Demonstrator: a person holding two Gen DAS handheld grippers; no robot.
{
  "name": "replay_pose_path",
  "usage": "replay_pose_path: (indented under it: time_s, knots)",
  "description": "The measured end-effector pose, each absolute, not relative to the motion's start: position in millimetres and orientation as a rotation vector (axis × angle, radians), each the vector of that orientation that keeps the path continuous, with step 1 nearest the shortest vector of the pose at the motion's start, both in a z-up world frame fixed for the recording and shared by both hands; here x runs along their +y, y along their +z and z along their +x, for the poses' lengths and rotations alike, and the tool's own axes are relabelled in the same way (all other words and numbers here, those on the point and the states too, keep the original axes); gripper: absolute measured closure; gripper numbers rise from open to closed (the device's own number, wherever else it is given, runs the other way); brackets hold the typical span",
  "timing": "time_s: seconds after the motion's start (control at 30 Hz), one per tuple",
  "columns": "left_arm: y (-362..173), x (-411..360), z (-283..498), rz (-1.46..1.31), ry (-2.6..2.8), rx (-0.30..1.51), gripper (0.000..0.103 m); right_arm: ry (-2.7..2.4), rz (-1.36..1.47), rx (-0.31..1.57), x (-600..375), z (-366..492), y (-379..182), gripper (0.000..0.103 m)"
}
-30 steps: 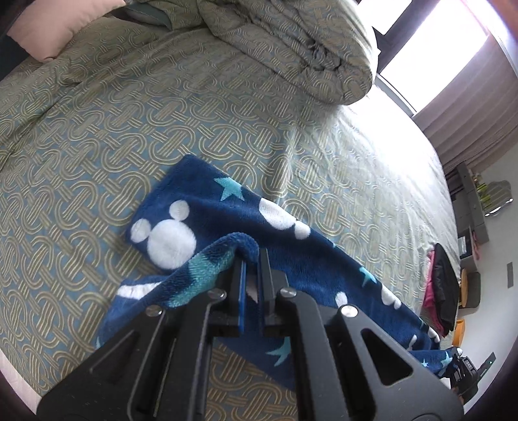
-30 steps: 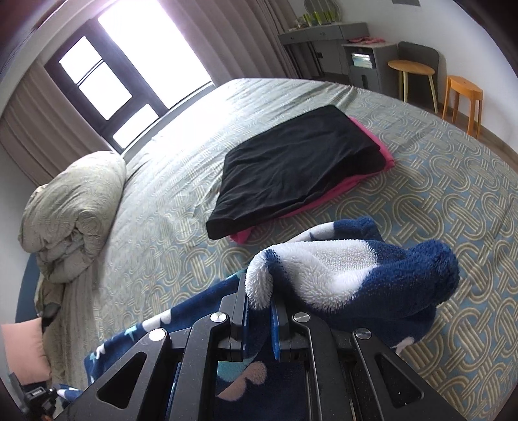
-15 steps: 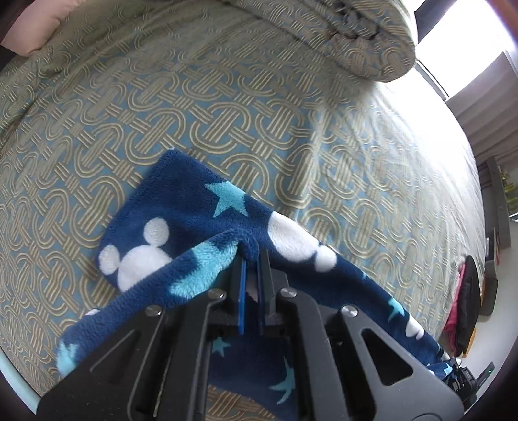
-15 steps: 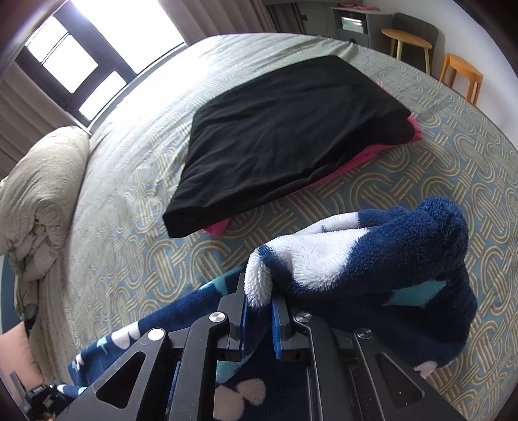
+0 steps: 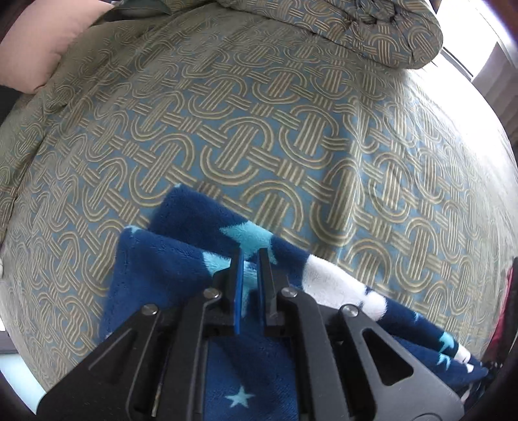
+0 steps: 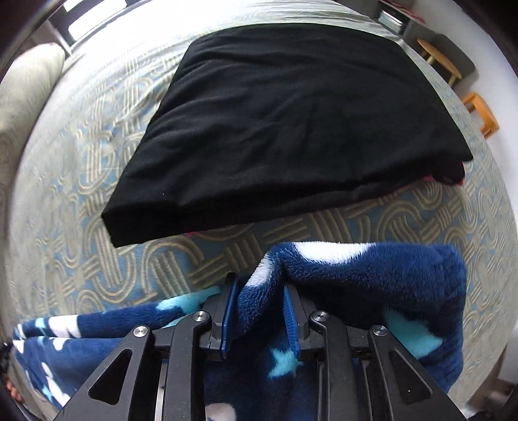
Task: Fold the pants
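The pants (image 5: 181,259) are navy fleece with white mouse heads and light blue stars, lying folded over on the patterned bed. My left gripper (image 5: 251,256) sits low over one end of them, its fingers a narrow gap apart with fleece showing between them. In the right wrist view the other end of the pants (image 6: 372,275) is bunched up. My right gripper (image 6: 259,285) has its fingers parted, with a fold of fleece standing loosely between them.
A folded black garment (image 6: 291,113) on a pink one lies just beyond the right gripper. A rolled duvet (image 5: 372,29) and a pink pillow (image 5: 35,45) lie at the head of the bed (image 5: 259,129). Wooden stools (image 6: 479,113) stand beside the bed.
Both grippers have dropped toward the bed, laying the held edge over the pants. The right fingers have parted from a tight pinch; the left fingers have widened slightly.
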State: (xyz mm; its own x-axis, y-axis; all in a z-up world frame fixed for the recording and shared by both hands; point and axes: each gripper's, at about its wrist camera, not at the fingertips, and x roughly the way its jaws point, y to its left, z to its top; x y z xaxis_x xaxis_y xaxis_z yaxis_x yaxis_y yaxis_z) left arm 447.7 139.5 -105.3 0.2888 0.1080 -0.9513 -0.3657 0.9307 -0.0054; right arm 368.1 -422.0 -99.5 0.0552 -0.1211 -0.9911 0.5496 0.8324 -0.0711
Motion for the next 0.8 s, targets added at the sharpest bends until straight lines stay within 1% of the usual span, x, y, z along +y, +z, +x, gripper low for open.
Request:
replay_pose_path:
  time_s: [0.07, 0.13, 0.2, 0.3, 0.37, 0.43, 0.47, 0.67, 0.7, 0.73, 0.8]
  knots:
    - [-101.5, 145.0, 443.4, -0.257, 0.304, 1.228, 0.095, -0.526, 0.378, 1.431, -423.5, 371.0, -99.7, 0.072]
    - [-91.6, 154.4, 436.3, -0.252, 0.293, 1.196, 0.095, -0.514, 0.382, 1.426, -424.8, 373.5, -99.7, 0.066]
    - [-82.5, 163.6, 429.6, -0.236, 0.292, 1.171, 0.093, -0.514, 0.374, 1.428, -427.0, 374.9, -100.1, 0.065]
    - [-66.7, 182.9, 415.3, -0.206, 0.301, 1.131, 0.086, -0.515, 0.376, 1.430, -427.4, 379.0, -100.1, 0.064]
    - [-57.6, 201.1, 402.5, -0.197, 0.308, 1.106, 0.072, -0.521, 0.375, 1.426, -428.6, 379.5, -99.8, 0.064]
    - [-53.3, 216.2, 389.8, -0.193, 0.316, 1.090, 0.063, -0.529, 0.369, 1.413, -428.8, 381.0, -99.0, 0.064]
    - [-52.9, 225.8, 381.1, -0.194, 0.321, 1.081, 0.060, -0.534, 0.364, 1.408, -428.9, 381.0, -99.0, 0.064]
    - [-74.2, 261.6, 350.0, -0.257, 0.302, 1.125, 0.058, -0.618, 0.301, 1.427, -420.3, 387.1, -90.2, 0.063]
    - [-79.4, 265.1, 347.8, -0.267, 0.298, 1.133, 0.058, -0.646, 0.278, 1.429, -418.7, 388.1, -86.2, 0.060]
    - [-85.4, 268.5, 345.3, -0.280, 0.294, 1.141, 0.058, -0.670, 0.254, 1.426, -416.6, 390.1, -80.6, 0.055]
    - [-96.4, 271.8, 344.2, -0.322, 0.272, 1.154, 0.058, -0.702, 0.216, 1.409, -410.5, 393.5, -69.5, 0.052]
